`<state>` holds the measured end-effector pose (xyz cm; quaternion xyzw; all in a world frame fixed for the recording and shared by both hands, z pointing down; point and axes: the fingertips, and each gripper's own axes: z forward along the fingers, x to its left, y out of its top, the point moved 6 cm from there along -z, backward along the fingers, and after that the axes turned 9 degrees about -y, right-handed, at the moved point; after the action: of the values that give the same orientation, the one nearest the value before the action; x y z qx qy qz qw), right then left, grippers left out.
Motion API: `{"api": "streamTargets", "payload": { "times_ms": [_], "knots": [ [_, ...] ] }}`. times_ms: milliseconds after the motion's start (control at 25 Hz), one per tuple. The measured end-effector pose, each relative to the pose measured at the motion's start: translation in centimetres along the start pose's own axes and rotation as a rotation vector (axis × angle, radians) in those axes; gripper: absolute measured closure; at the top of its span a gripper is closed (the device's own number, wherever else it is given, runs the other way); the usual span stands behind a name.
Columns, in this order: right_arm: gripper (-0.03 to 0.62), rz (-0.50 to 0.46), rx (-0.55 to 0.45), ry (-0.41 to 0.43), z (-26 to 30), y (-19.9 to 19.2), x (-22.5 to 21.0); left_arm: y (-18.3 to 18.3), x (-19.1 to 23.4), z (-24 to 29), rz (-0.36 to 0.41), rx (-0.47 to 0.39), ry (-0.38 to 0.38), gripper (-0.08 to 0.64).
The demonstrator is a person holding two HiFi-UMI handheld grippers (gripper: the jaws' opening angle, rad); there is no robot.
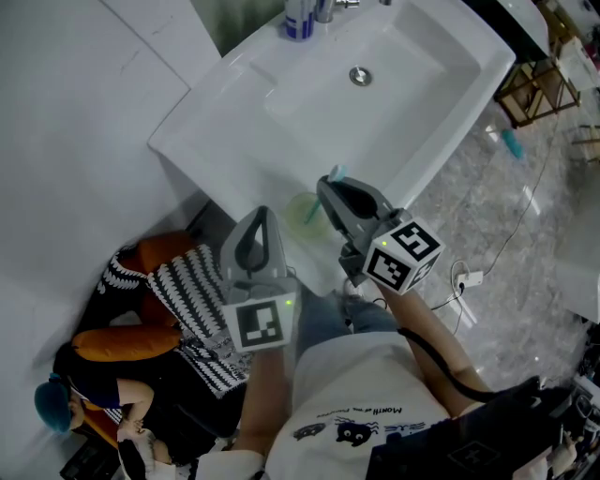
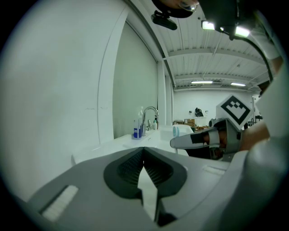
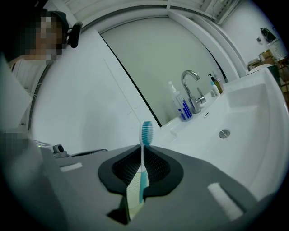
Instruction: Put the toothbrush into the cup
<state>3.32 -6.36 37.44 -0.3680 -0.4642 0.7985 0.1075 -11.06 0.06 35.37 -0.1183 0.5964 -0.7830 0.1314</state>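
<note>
**Now, toothbrush point(image 3: 143, 153) gripped at the sink's point(image 1: 234, 141) front edge**

Teal-and-white, blue-bristled head upward, it stands pinched between the right gripper's point(image 3: 143, 148) closed fingers. A pale green cup point(image 1: 305, 212) sits on the sink's front edge, its contents unclear. The left gripper point(image 2: 143, 151), before the sink, is closed and empty.

Bright, even light from ceiling strips point(image 2: 222, 26), dark fisheye corners, foreground perhaps soft.

White washbasin point(image 1: 216, 122) carries a blue-labelled bottle point(image 1: 298, 19) beside the tap point(image 3: 190, 85) at the back, pale green cup point(image 1: 305, 212) on its front edge.
</note>
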Motion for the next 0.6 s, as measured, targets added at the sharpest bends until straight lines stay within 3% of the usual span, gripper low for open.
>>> {"api": "streamTargets", "payload": {
  "times_ms": [280, 600],
  "knots": [
    [0.571, -0.017, 0.010, 0.004, 0.3, -0.2, 0.3, -0.1, 0.2, 0.3, 0.006, -0.002, -0.003, 0.558],
    [0.571, -0.046, 0.022, 0.006, 0.5, -0.3, 0.4, 0.8, 0.5, 1.8, 0.061, -0.063, -0.015, 0.558]
  ]
}}
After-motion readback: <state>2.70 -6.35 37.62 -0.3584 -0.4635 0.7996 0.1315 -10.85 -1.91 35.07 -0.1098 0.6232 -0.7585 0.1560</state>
